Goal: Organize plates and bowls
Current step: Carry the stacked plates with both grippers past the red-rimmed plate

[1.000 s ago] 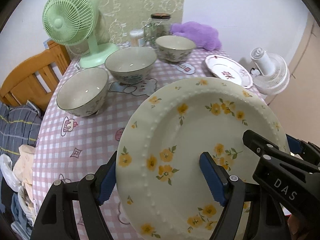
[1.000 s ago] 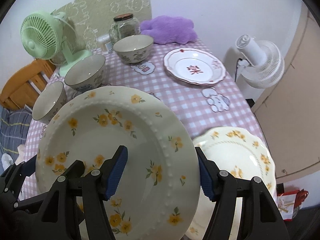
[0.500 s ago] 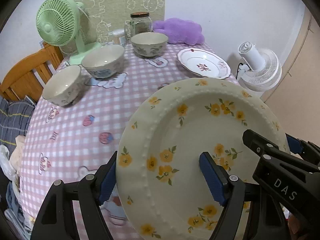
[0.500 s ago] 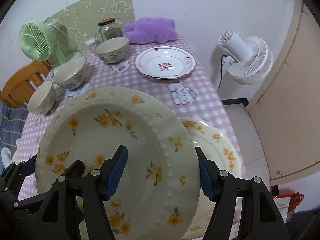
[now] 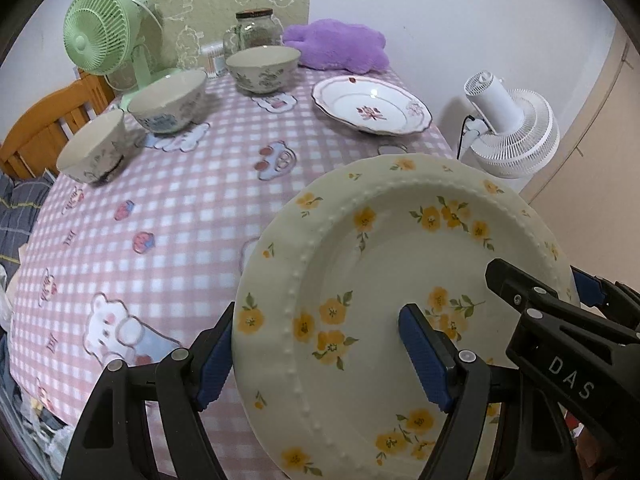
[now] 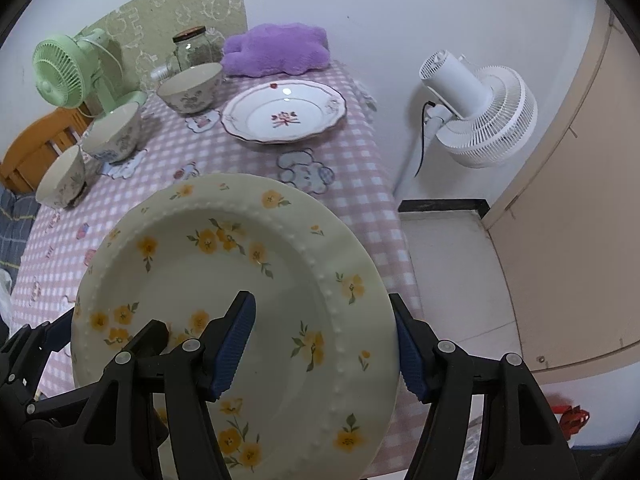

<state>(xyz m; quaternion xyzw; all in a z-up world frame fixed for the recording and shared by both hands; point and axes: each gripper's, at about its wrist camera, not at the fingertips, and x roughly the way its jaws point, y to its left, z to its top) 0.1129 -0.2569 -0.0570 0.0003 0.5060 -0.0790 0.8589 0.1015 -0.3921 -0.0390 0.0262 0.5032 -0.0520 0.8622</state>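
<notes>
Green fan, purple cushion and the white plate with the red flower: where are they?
green fan (image 5: 98,36), left wrist view, centre of its grille.
purple cushion (image 5: 340,50), left wrist view, middle of the plush.
white plate with the red flower (image 6: 284,117), right wrist view, on the flower.

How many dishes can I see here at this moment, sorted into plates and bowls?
Plates: 2, the cream round plate with yellow flowers and the white scalloped plate with a red flower.
Bowls: 3, all cream ceramic with floral prints: front bowl, middle bowl, back bowl.
Total: 5 dishes.
</notes>
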